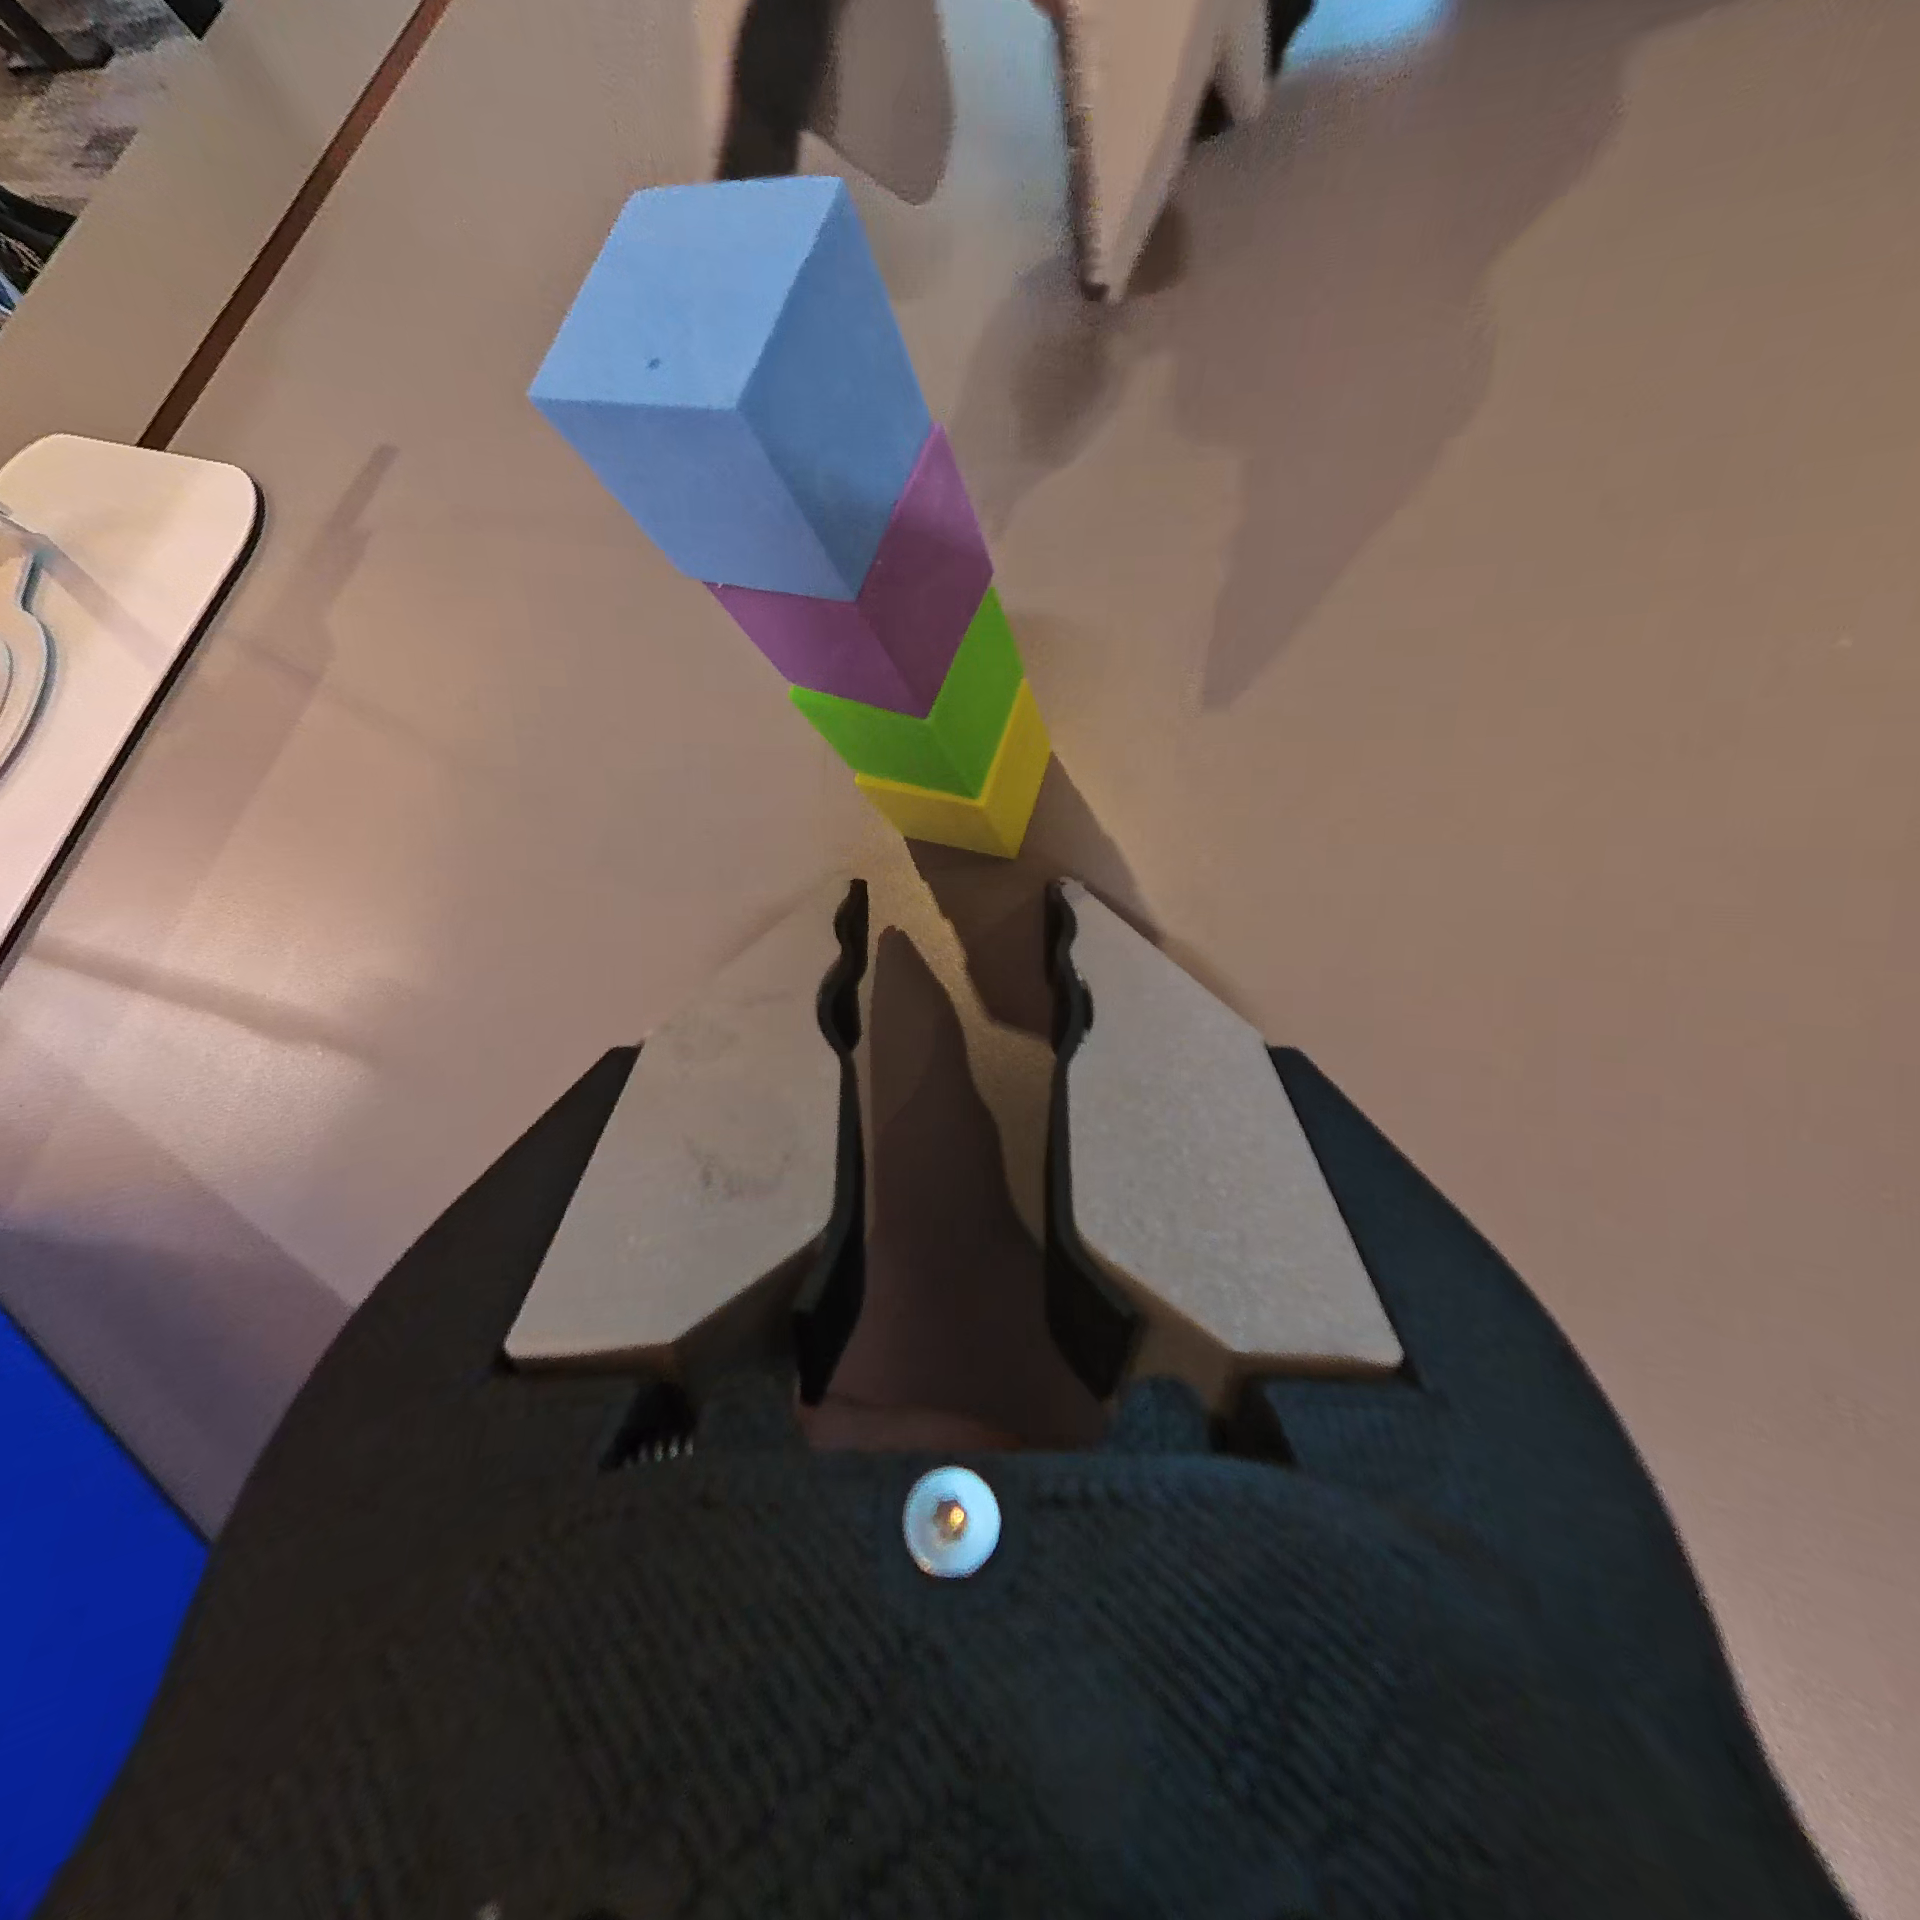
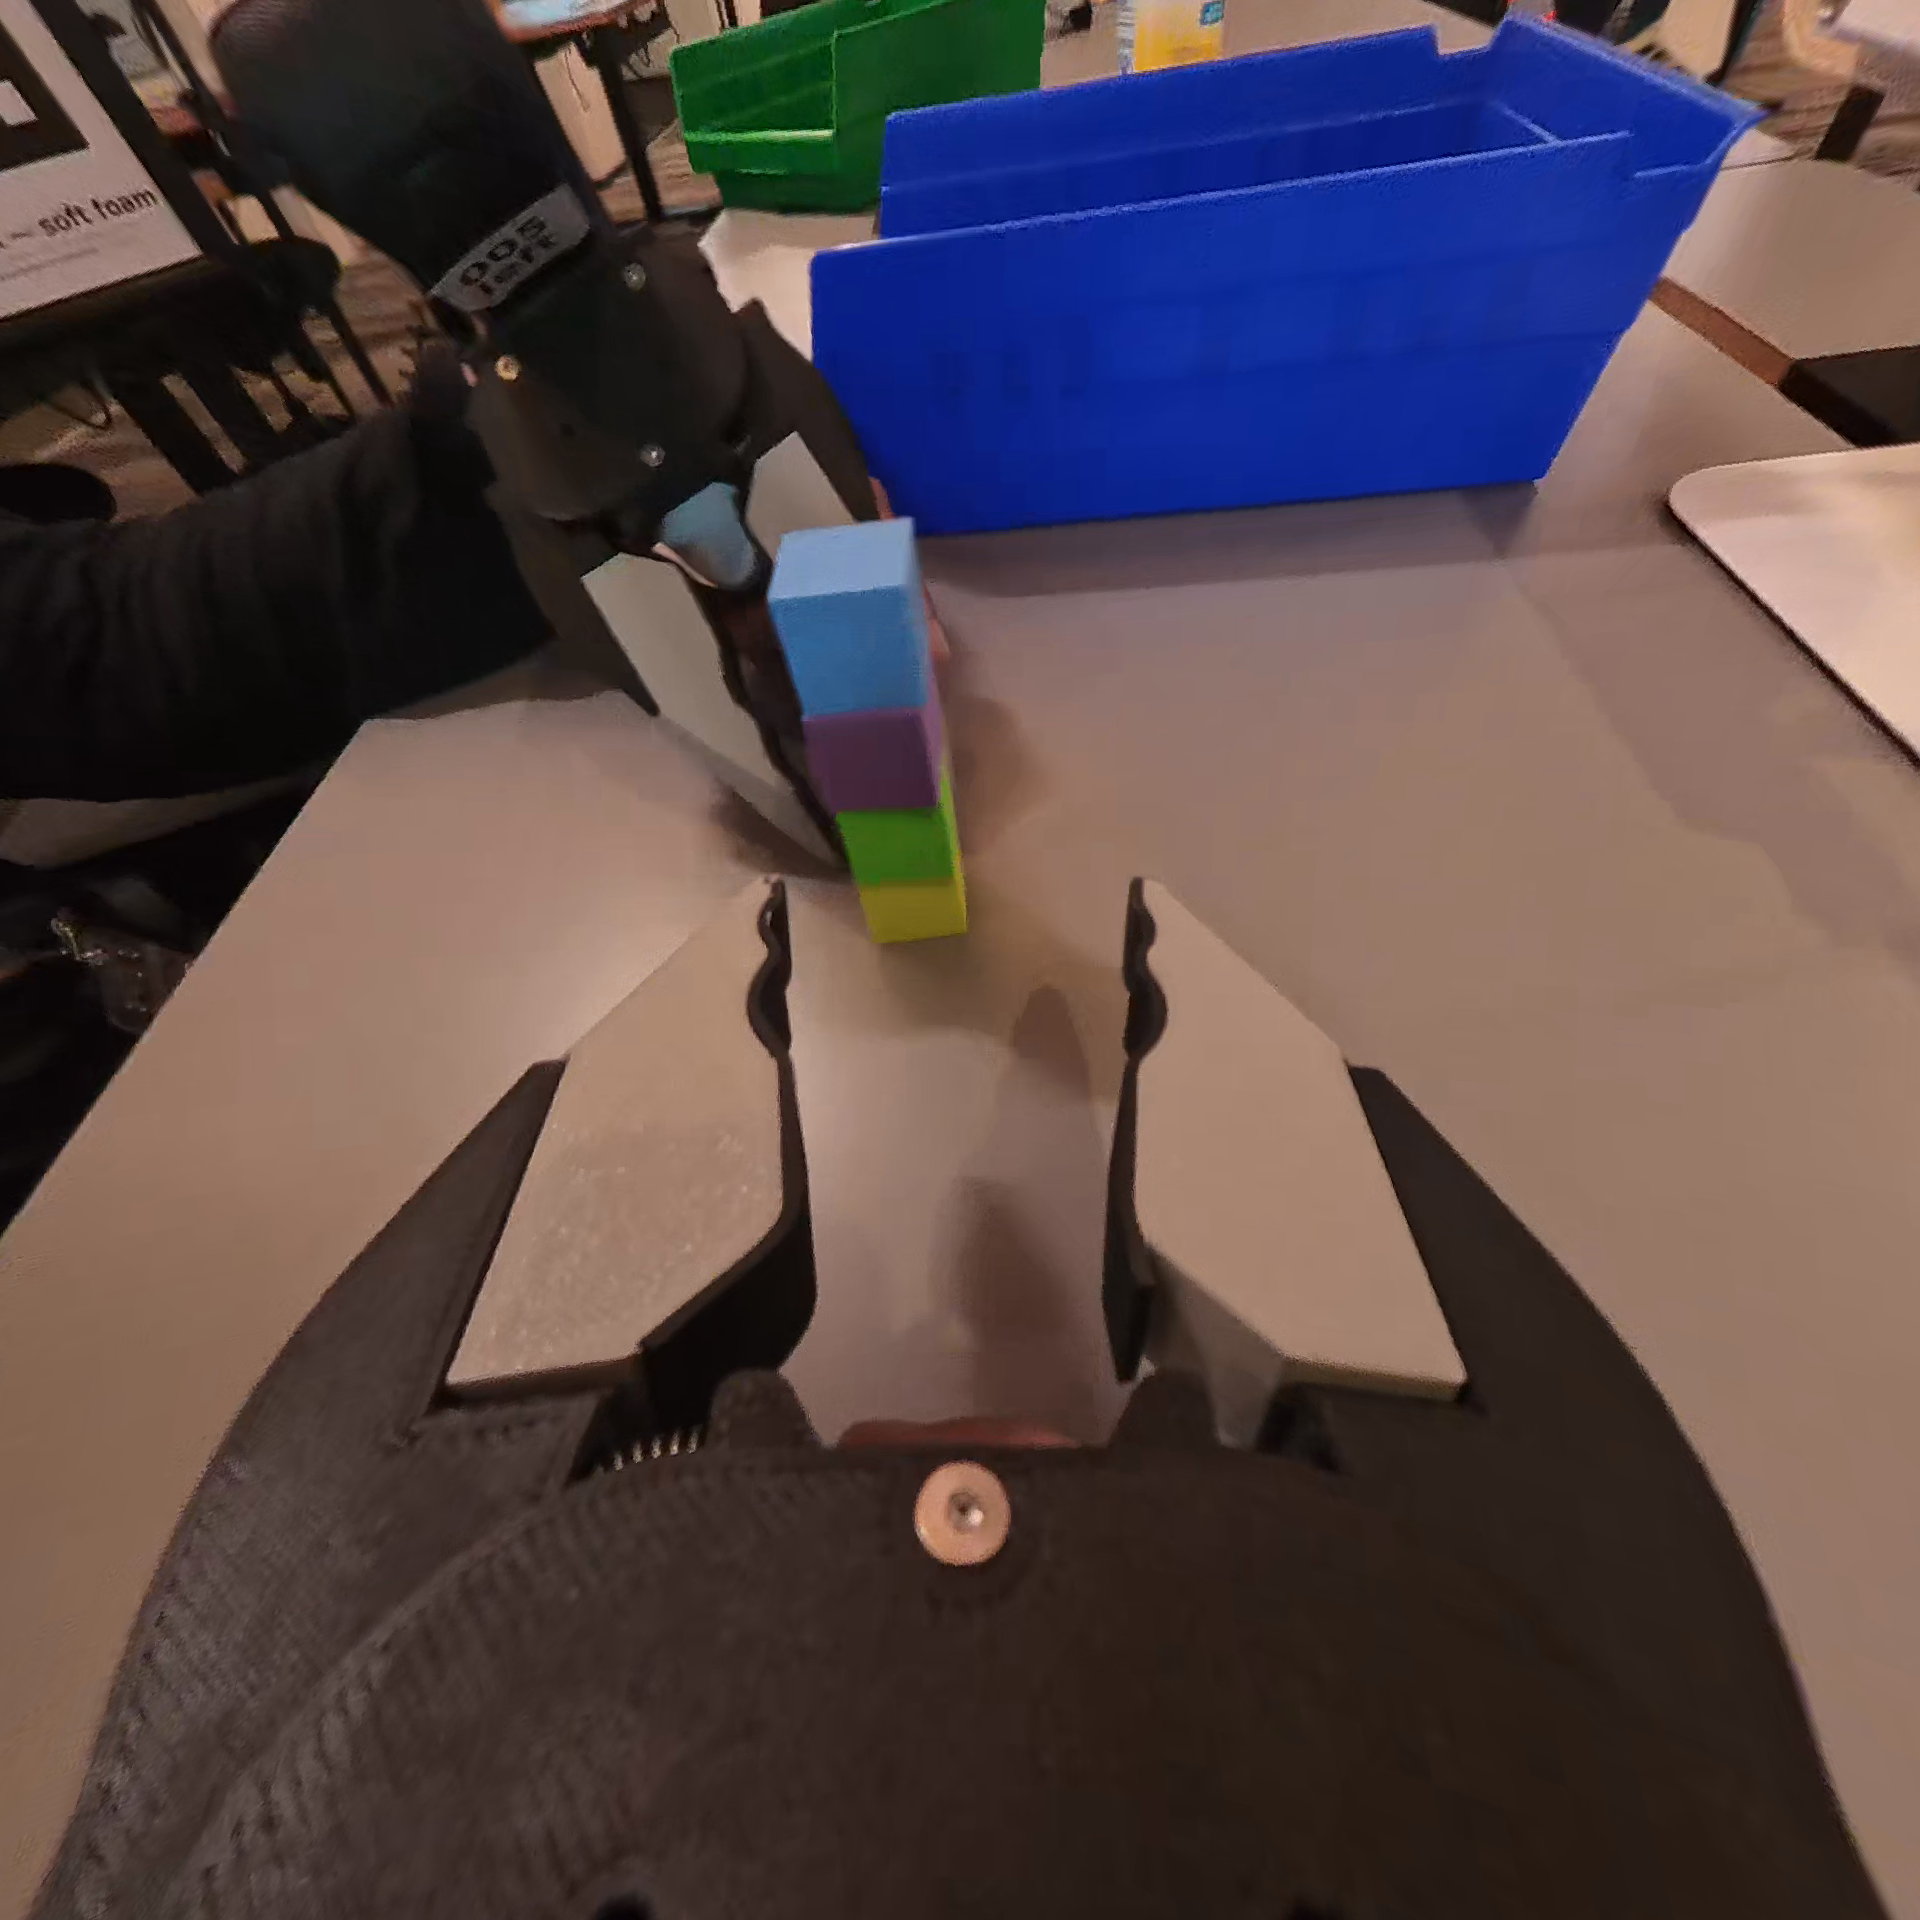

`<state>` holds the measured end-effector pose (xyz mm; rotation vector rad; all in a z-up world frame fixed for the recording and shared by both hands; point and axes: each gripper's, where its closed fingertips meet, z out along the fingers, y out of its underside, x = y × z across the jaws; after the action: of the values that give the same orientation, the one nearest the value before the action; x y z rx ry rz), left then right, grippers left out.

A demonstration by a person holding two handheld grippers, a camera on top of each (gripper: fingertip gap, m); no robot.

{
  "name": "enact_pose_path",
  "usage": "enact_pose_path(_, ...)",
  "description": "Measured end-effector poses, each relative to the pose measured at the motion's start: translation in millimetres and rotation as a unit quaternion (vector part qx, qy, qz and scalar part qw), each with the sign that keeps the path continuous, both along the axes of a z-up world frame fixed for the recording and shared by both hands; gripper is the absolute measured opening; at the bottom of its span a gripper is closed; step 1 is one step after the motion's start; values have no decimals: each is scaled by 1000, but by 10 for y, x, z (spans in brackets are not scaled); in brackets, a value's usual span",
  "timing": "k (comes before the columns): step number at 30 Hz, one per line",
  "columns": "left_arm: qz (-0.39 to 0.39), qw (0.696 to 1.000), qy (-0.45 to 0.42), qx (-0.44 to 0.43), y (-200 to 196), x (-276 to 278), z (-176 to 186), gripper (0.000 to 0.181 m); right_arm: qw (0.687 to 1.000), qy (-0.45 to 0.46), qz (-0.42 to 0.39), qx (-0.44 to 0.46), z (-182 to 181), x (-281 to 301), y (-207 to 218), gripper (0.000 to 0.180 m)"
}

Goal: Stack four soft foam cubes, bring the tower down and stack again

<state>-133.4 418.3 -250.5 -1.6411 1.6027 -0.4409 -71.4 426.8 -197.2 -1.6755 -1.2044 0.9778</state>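
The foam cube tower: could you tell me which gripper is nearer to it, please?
Left. The left gripper stands right beside the tower, its tips by the lower cubes, open and empty. The right gripper hangs back in front of the yellow cube, open, clearly apart.

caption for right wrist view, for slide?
Four-cube foam tower standing complete; open right hand-held gripper faces it, empty.

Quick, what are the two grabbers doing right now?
Left gripper: open, holding nothing, beside the cube tower.
Right gripper: open, empty, just short of the tower.
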Motion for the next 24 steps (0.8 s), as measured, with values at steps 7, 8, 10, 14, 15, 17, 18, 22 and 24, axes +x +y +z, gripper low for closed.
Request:
enact_pose_path(7, 0, 1000, 1, 7, 6, -17, 2, 32, 998, -50, 0, 28, -138, -136, -380, 64)
enact_pose_path(8, -1, 1000, 2, 10, 9, -27, 4, 32, 997, -63, 1, 32, -176, -148, -397, 63)
enact_pose_path(10, -11, 1000, 8, 11, -8, -54, -1, 31, 996, -78, -1, 31, -221, -153, -400, 60)
enact_pose_path(14, -24, 1000, 19, -1, -52, -98, -23, 18, 993, -113, -20, 2, -349, -84, -333, 42)
enact_pose_path(15, -28, 999, 21, 0, -59, -102, -29, 15, 992, -126, -20, -5, -395, -67, -329, 39)
enact_pose_path(17, -37, 999, 29, -1, -85, -111, -51, 0, 987, -160, -26, -9, -498, -28, -309, 22)
enact_pose_path(18, -40, 999, 31, 0, -92, -114, -53, 0, 985, -173, -23, -11, -540, -24, -319, 17)
enact_pose_path(22, -67, 997, 33, -25, -201, -115, -54, 0, 981, -192, -13, 3, -588, -49, -351, 0)
enact_pose_path(24, -110, 992, 30, -55, -389, -92, -40, 0, 981, -192, -10, 6, -588, -54, -362, 0)
